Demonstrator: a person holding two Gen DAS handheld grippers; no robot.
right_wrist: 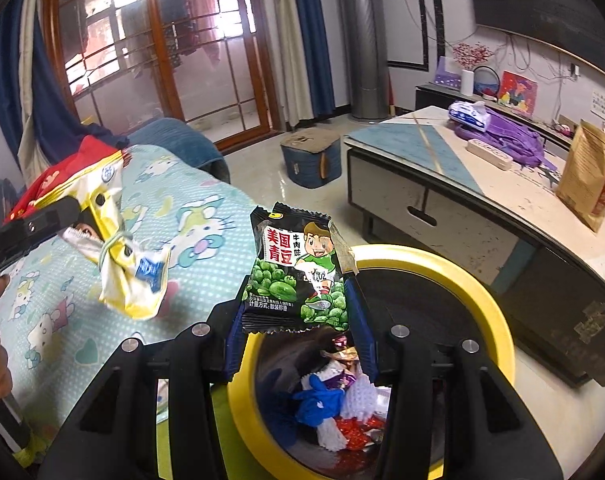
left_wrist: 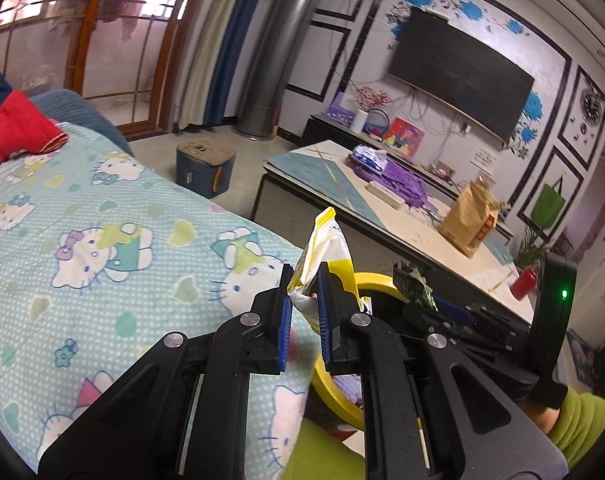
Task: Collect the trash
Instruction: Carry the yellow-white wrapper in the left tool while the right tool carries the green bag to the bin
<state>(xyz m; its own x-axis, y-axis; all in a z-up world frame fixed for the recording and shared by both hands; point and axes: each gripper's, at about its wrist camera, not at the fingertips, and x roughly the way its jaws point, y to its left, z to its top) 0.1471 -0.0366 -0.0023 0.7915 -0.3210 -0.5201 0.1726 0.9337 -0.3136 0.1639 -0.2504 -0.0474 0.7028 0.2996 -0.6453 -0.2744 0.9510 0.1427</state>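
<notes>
Two wrappers: both are up off the sofa cover, one in each gripper, near the bin.
Sofa cover (left_wrist: 102,240): cat-print cloth at the left, with nothing loose that I can make out on the part in view.
Left gripper (left_wrist: 304,296): its blue pads are pinched tight on the crumpled yellow-and-white snack bag (left_wrist: 322,248), which stands up out of the jaws above the cover's right edge, just short of the bin.
Yellow-and-white snack bag, handling: I'd judge it empty, featherlight and limp; the film is slick and creased, so a firm pinch across the bunched waist is the sound hold. A green band is tied round it in the right wrist view, which keeps it gathered.
Right gripper (right_wrist: 296,320): fingers part-spread and pressing the two side edges of the green-pea packet (right_wrist: 296,272), held flat and facing the camera.
Green-pea packet, handling: thin glossy foil, light, springy rather than stiff; gripped edge to edge it could bow and slip, so I'd sooner hold it across a sealed, crimped end.
Yellow-rimmed bin (right_wrist: 490,320): stands between the sofa and the coffee table (right_wrist: 422,152); the packet hangs over its near rim, and other wrappers already lie inside.
Risk: light wrappers may flutter past the rim unless let go low over the opening.
</notes>
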